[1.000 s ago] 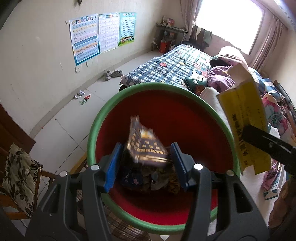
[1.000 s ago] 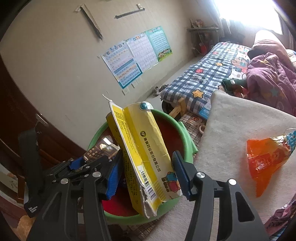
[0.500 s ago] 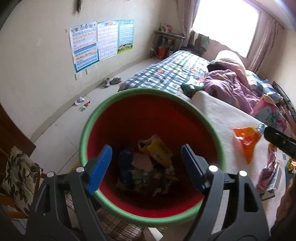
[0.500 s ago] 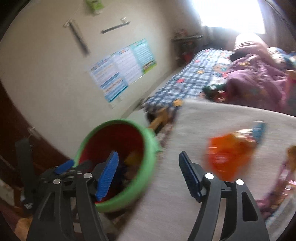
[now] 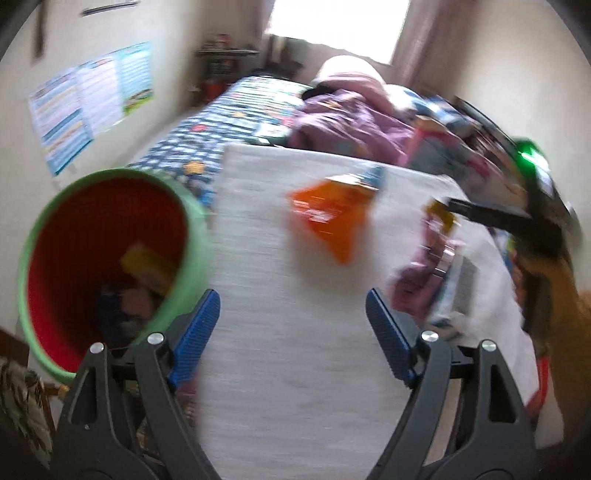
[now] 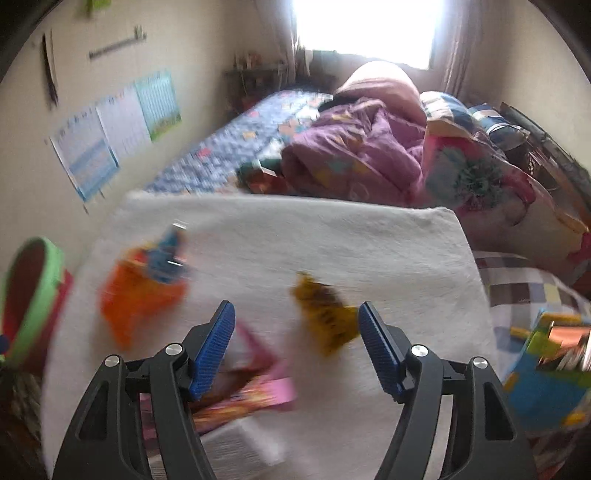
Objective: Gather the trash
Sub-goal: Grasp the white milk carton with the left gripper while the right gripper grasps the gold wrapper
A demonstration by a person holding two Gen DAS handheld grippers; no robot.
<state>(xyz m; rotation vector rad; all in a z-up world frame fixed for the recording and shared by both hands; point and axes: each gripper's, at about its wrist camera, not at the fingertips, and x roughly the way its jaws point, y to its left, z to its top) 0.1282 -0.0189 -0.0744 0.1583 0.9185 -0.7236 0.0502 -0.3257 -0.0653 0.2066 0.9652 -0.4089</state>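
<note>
Both claws, left claw [image 5: 291, 328] and right claw [image 6: 295, 343], have just opened and grip nothing. Three wrappers lie on the table [image 6: 332, 240]: orange wrapper [image 6: 140, 295], yellow wrapper [image 6: 325, 317], pink wrapper [image 6: 255, 391]. One bucket [image 5: 188, 236] stands at its left edge.

Bedroom in a private home.
A bed [image 6: 236, 155] with a blue patterned quilt carries a heaped purple duvet [image 6: 354, 162] and pillows [image 6: 380, 85]; learning charts [image 6: 118, 129] hang on the plain wall, a curtained window [image 6: 365, 26] lights the far end, and a cluttered shelf [image 6: 258, 70] stands in the corner.
</note>
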